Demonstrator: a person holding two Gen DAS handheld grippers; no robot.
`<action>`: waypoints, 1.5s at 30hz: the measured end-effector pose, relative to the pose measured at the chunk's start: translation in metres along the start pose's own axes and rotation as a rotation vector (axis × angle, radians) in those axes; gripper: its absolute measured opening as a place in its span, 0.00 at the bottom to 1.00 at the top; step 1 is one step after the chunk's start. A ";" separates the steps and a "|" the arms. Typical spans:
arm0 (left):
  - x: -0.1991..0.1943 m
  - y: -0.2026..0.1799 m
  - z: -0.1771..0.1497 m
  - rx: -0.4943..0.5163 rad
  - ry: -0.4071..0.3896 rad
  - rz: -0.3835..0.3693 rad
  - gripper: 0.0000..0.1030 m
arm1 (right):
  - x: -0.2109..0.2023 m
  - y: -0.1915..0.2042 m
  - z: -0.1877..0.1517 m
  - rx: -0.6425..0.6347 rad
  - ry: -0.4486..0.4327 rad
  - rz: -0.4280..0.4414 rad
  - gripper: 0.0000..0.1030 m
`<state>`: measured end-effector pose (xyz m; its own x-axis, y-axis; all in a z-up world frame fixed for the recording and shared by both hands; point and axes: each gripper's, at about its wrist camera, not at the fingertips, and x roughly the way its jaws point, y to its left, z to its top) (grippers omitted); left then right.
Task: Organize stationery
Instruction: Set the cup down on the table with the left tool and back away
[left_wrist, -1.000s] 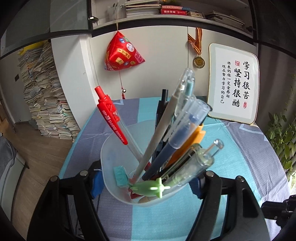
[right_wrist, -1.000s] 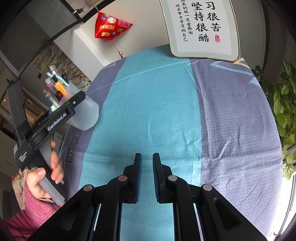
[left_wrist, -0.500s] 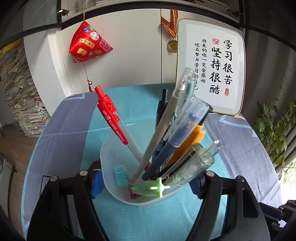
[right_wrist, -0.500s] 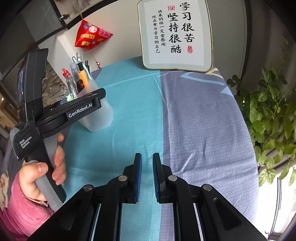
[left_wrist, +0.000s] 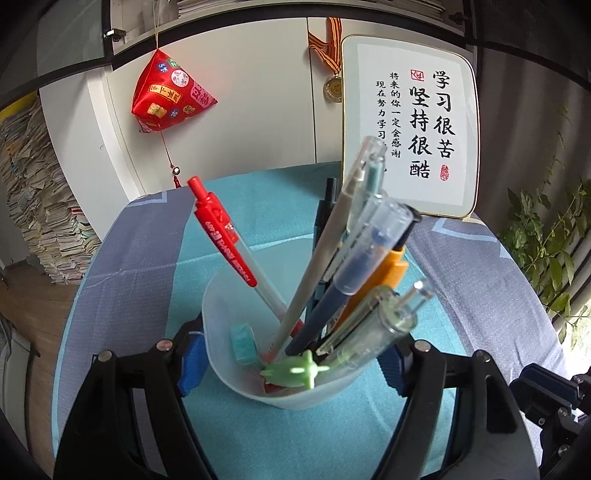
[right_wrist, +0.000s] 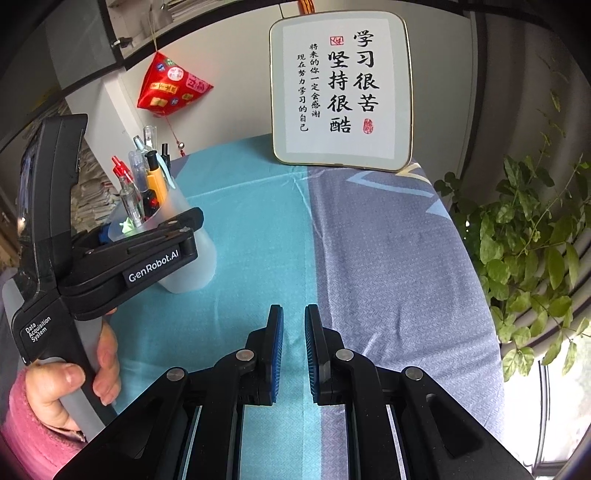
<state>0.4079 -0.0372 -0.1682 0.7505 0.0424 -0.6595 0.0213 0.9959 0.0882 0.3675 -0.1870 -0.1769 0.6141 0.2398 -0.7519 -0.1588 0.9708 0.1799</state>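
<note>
Pens (left_wrist: 354, 254) in cup (left_wrist: 221, 314) on table (left_wrist: 140, 258)

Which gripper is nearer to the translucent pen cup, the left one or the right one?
The left. The left gripper has the pen cup between its fingers, its jaws just opening. The right gripper is shut and empty, over the tablecloth, apart from the cup.

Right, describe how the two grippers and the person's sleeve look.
Both are black plastic with blue ribbed pads and silver pivot screws. The left gripper carries white lettering, "GenRobot.AI" on its side and "Data Acquisition System" near its grey handle. The right gripper shows no lettering here. The sleeve is pink.
</note>
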 end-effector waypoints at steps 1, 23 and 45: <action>-0.004 -0.001 0.000 0.009 -0.012 0.012 0.79 | -0.002 0.001 0.000 -0.001 -0.004 -0.006 0.12; -0.177 0.034 -0.053 0.036 -0.152 0.044 0.99 | -0.126 0.049 -0.030 -0.032 -0.188 -0.106 0.12; -0.318 0.060 -0.108 -0.039 -0.265 0.013 0.99 | -0.255 0.106 -0.099 -0.080 -0.370 -0.123 0.62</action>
<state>0.0990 0.0173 -0.0344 0.8973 0.0383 -0.4398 -0.0117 0.9979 0.0631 0.1180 -0.1457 -0.0289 0.8669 0.1233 -0.4831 -0.1178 0.9922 0.0419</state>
